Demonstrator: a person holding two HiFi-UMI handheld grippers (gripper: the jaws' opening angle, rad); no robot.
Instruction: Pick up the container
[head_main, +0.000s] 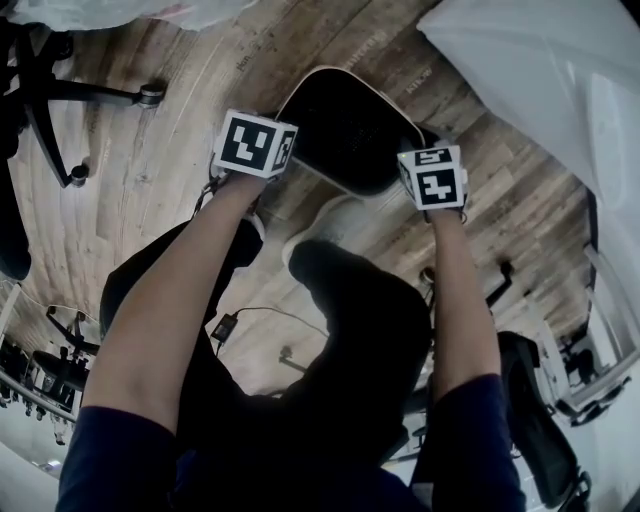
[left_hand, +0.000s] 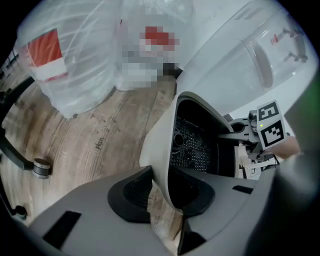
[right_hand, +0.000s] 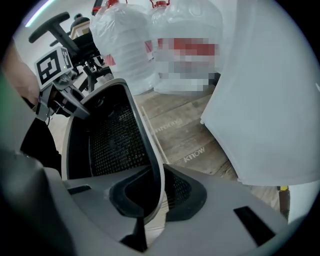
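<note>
The container (head_main: 345, 130) is a white-shelled tub with a black mesh inside, held between both grippers above the wooden floor. My left gripper (head_main: 255, 147) is on its left rim and my right gripper (head_main: 433, 178) on its right rim. In the left gripper view the white wall (left_hand: 162, 145) stands between the two pads of my left gripper (left_hand: 162, 192), which press on it. In the right gripper view the rim (right_hand: 145, 150) is pinched between the pads of my right gripper (right_hand: 155, 192). Each gripper's marker cube shows across the container in the other's view.
Large clear water jugs (right_hand: 125, 45) stand on the floor beyond the container. A big white covered object (right_hand: 270, 100) rises at the right. An office chair base with casters (head_main: 60, 100) is at the left, and the person's legs are below.
</note>
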